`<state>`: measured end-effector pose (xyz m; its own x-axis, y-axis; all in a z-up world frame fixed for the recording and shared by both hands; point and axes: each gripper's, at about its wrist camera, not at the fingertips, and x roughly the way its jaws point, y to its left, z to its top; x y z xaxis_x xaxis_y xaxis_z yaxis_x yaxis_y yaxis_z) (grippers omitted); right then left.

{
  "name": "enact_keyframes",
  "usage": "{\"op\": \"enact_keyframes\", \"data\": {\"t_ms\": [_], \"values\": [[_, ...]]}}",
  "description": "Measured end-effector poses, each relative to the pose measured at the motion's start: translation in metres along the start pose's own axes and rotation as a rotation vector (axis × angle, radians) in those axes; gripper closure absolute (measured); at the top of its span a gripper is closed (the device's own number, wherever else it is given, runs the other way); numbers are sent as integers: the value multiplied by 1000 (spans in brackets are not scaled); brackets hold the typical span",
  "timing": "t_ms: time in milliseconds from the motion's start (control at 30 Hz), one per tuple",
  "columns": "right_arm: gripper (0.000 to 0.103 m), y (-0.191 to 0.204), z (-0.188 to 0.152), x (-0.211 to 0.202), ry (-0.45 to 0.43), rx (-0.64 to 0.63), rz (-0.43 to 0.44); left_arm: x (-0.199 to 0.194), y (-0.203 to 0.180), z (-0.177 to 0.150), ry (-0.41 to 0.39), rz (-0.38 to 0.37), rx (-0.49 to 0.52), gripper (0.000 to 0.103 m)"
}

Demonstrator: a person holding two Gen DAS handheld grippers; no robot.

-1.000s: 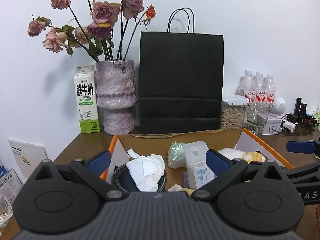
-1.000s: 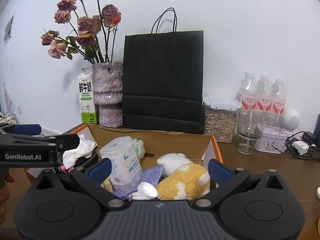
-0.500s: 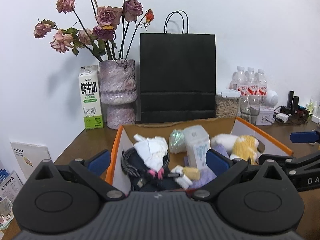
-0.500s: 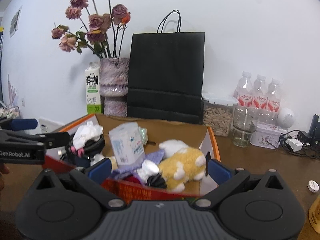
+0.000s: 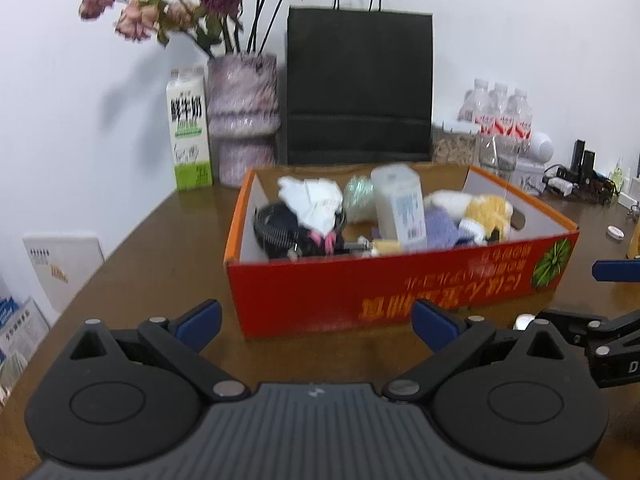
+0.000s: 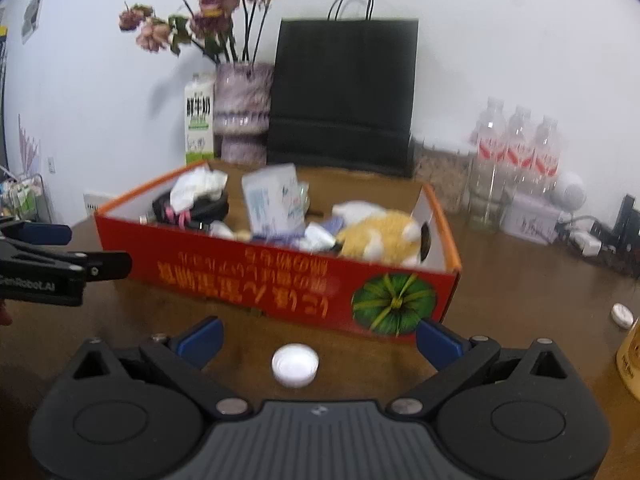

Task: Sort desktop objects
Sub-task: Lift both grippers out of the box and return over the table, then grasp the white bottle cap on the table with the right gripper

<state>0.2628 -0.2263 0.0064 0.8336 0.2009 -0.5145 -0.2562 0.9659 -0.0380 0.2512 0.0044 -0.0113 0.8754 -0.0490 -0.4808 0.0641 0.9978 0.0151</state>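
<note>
A red cardboard box point(image 5: 400, 288) point(image 6: 280, 276) sits on the brown desk, holding crumpled white paper point(image 5: 312, 200), a black cable coil point(image 5: 276, 228), a white container point(image 5: 400, 208) point(image 6: 272, 200) and a yellow-and-white plush toy point(image 5: 480, 208) point(image 6: 380, 232). A white bottle cap point(image 6: 295, 365) lies on the desk in front of the box, between the right gripper's fingers. My left gripper point(image 5: 316, 322) stands open and empty, short of the box's near wall. My right gripper point(image 6: 318, 338) is open and empty too, just above the cap.
Behind the box stand a black paper bag point(image 5: 360, 88), a vase of dried roses point(image 5: 244, 116), a milk carton point(image 5: 188, 128), water bottles point(image 6: 516, 140) and a glass point(image 6: 486, 196). Another white cap point(image 6: 622, 314) lies at the right, beside a yellow object at the frame edge.
Both grippers have pulled back and down from over the box; its red front wall now shows, and the white cap on the desk has come into view.
</note>
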Motion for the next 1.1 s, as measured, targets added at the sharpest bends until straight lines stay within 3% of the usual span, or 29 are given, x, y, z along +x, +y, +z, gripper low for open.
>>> {"op": "enact_keyframes", "data": {"t_ms": [200, 267, 433, 500, 567, 1100], "values": [[15, 6, -7, 16, 85, 9, 17, 0, 3, -6, 36, -4, -15, 0], [27, 6, -7, 21, 103, 24, 21, 1, 4, -6, 41, -8, -16, 0], [37, 7, -7, 31, 126, 58, 37, 4, 5, -7, 57, -13, -23, 0], [47, 9, -8, 32, 125, 51, 38, 6, 6, -7, 65, -15, -29, 0], [76, 10, -7, 31, 119, 55, 50, 7, 7, -7, 72, -13, -33, 0], [76, 17, 0, 15, 53, 50, 40, -5, 5, 0, 27, 8, -26, 0]]}}
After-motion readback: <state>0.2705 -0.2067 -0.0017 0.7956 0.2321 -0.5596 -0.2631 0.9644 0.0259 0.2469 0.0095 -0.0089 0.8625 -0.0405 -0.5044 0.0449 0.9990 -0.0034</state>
